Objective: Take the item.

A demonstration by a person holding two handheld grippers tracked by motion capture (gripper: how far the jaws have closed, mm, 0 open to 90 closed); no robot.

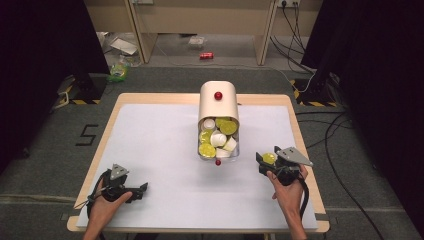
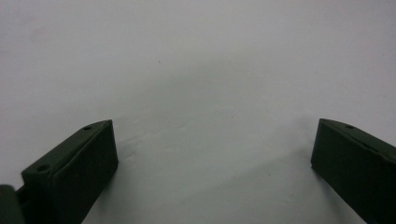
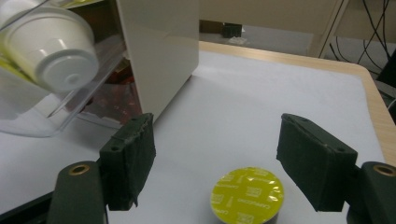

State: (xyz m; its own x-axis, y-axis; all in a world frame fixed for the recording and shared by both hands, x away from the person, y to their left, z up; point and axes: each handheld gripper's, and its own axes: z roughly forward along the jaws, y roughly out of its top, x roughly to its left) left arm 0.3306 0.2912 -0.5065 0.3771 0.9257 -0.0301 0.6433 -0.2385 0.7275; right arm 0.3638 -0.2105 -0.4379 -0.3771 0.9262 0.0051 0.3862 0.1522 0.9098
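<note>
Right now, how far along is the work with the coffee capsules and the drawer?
Done: the drawer stands pulled out of the cream box and holds many yellow and white capsules.

In hand: one yellow capsule lies on the table between the open jaws of the right gripper, not gripped. The left gripper rests open on the table.

Left: whether this capsule goes in or came out, I cannot tell.

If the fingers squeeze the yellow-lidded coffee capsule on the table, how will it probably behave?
The coffee capsule looks small and thin-walled, so probably light and easily dented. Its foil lid seems fragile. Standing flat, it should slide rather than roll between the right gripper fingers.
</note>
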